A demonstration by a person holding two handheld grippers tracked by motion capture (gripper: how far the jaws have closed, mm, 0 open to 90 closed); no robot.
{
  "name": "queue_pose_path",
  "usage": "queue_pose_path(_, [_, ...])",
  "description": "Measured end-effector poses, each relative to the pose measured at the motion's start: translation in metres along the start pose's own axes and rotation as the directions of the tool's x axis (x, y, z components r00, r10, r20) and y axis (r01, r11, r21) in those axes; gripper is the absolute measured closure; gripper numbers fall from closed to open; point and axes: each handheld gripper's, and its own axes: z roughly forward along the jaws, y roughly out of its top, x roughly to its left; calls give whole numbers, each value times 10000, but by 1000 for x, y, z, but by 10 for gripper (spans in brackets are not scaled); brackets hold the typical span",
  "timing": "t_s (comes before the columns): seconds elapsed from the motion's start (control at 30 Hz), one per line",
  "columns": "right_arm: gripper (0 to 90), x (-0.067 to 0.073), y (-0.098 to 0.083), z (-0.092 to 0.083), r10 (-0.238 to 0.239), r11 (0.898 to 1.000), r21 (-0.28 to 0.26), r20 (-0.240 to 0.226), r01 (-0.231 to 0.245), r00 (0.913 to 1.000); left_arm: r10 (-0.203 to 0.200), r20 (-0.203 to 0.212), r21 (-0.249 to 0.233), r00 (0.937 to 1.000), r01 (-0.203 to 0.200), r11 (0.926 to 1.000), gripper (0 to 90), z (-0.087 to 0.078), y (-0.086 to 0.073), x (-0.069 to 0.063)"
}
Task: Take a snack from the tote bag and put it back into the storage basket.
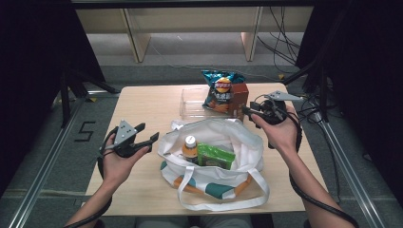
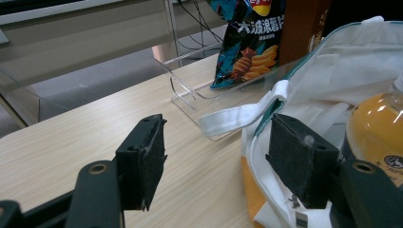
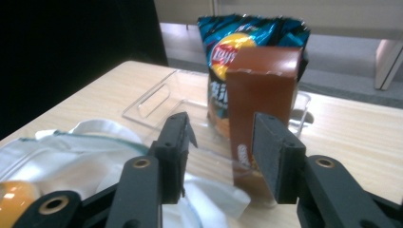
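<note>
Right tongs [image 3: 221, 156]: jaws partly spread, level with the brown box [image 3: 263, 109], whose lower front shows in the gap between them; contact of the pads with the box cannot be told. The box stands upright in the clear tray [image 1: 192, 102] at the far side of the surface [image 1: 142, 102], touching the blue crisp bag [image 1: 219, 90]. Left tongs [image 2: 218, 161]: jaws spread wide, holding nothing, just beside the white tote bag [image 1: 237, 137]. The tote contains an orange bottle [image 1: 189, 147] and a green packet [image 1: 216, 156].
</note>
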Motion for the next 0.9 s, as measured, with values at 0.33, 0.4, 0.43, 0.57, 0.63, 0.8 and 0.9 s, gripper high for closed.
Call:
queue_pose_path(0.33, [574, 10, -3, -8, -30, 10000, -90, -386, 26, 9993, -42, -3, -23, 10000, 42, 10000, 363, 1, 0, 2])
queue_pose_path(0.4, [579, 12, -4, -11, 54, 10000, -32, -474, -55, 9989, -24, 49, -46, 10000, 24, 10000, 363, 1, 0, 1])
queue_pose_path(0.43, [579, 14, -5, -13, 97, 10000, 4, -549, -97, 9984, -15, 59, -26, 10000, 15, 10000, 363, 1, 0, 0])
queue_pose_path(0.57, [580, 19, -12, -18, 82, 9999, 71, -873, -76, 9962, 62, 10, -49, 10000, -62, 10000, 363, 2, 0, 0])
queue_pose_path(0.63, [582, 22, -15, -22, 74, 9999, 126, -969, -62, 9953, -27, 145, -113, 9999, 28, 9999, 363, 3, 0, -1])
queue_pose_path(0.8, [587, 28, -25, -30, 162, 9998, 106, -1201, -150, 9926, -8, 145, -69, 9999, 9, 10000, 363, 4, 1, -2])
queue_pose_path(0.9, [584, 30, -27, -37, -28, 9994, 341, -1280, 72, 9918, -49, 178, -122, 9998, 51, 9999, 363, 4, 1, 0])
